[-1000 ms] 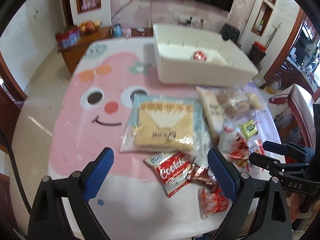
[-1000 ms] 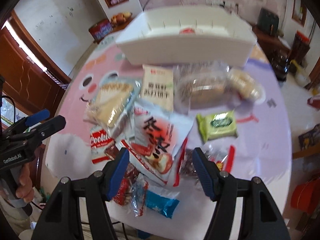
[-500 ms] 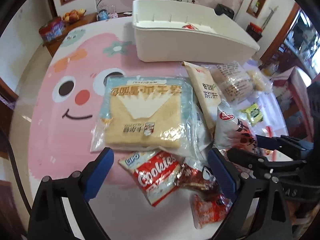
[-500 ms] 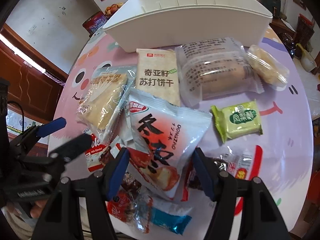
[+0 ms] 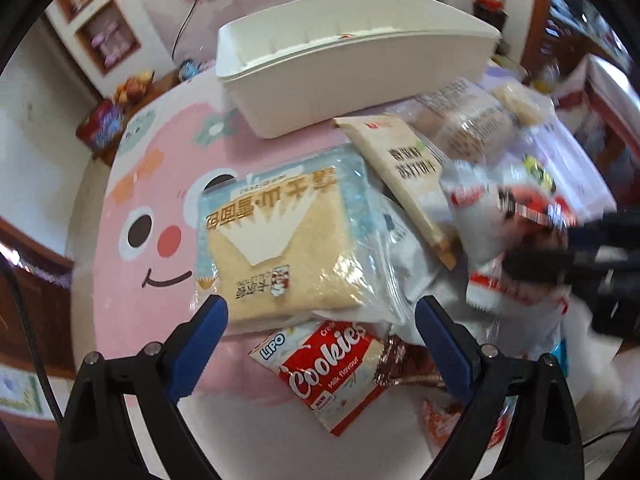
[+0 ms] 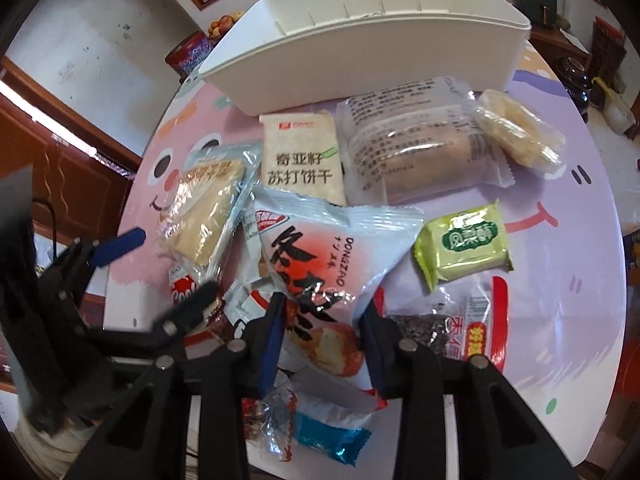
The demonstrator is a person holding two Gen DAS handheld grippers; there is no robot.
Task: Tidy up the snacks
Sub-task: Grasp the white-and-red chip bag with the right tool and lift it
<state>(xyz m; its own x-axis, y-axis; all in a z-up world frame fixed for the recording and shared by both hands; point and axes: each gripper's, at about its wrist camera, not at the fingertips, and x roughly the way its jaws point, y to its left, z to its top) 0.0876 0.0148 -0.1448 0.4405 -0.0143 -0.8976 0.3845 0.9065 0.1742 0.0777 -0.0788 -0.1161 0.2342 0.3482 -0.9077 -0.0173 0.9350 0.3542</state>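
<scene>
- Currently my right hand-held gripper [image 6: 322,322] has just been closing; jaws now pinch the near end of the white-and-red snack bag [image 6: 320,264].
- That bag lies on top of the snack pile on the counter [image 6: 560,184], in front of the white bin [image 6: 360,52].
- My left hand-held gripper [image 5: 320,334] is wide open, nothing between the pads, hovering over the Cookies pack [image 5: 328,372] and the near edge of the toast bag [image 5: 280,248].
- Green pastry pack [image 6: 466,244] sits just right of the gripped bag.
</scene>
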